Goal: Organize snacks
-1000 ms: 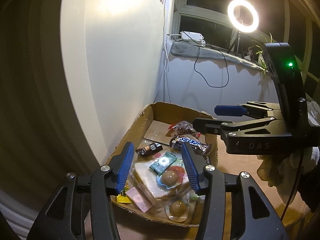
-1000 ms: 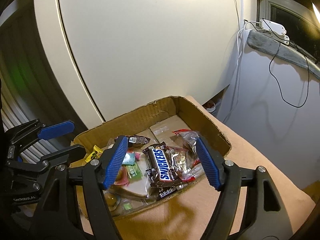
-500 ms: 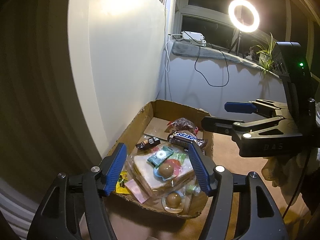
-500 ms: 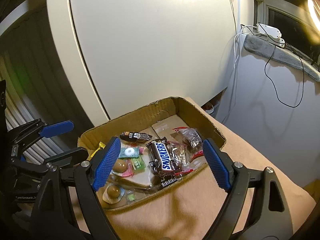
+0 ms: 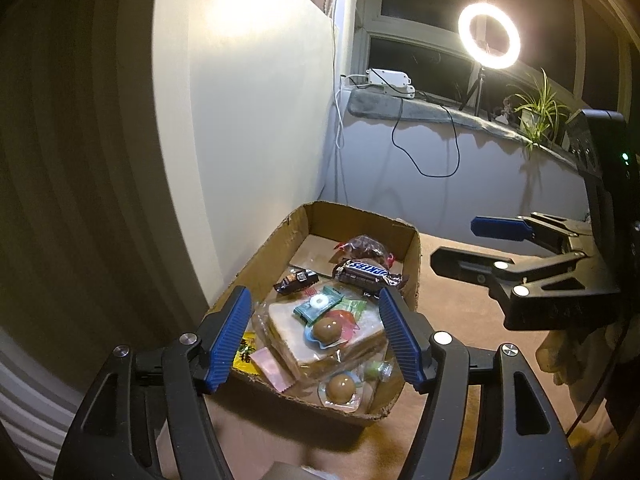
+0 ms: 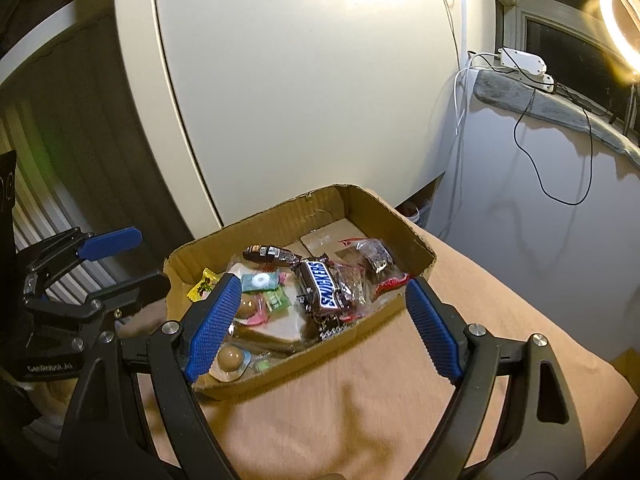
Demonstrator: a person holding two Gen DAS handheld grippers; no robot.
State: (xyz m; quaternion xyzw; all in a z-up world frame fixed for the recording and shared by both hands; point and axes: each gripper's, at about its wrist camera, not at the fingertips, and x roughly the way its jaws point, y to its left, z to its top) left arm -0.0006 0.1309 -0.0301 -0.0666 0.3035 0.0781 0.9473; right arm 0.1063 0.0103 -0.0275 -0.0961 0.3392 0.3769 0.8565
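Observation:
A shallow cardboard box [image 5: 256,264] [image 6: 400,216] sits on a tan table and holds several snacks. Among them are a Snickers bar [image 5: 366,272] [image 6: 323,283], a wrapped sandwich [image 5: 296,332], a small dark candy bar [image 5: 296,281] [image 6: 266,253], a red-and-clear bag of dark pieces [image 5: 366,246] [image 6: 374,258] and round brown sweets in clear cups [image 5: 340,387] [image 6: 231,357]. My left gripper [image 5: 316,340] is open and empty above the box's near end. My right gripper [image 6: 320,324] is open and empty above the box's long side. Each gripper shows in the other's view [image 5: 484,244] [image 6: 120,260].
A white cabinet panel [image 6: 300,100] stands right behind the box. A windowsill with a white power strip [image 5: 390,80], a dangling black cable [image 5: 424,148], a ring light [image 5: 489,36] and a plant [image 5: 540,108] lies beyond. The tan table [image 6: 400,400] extends to the right of the box.
Both grippers have pulled back and up from the box, so it looks smaller and farther. Both stay open and empty. The snacks have not moved.

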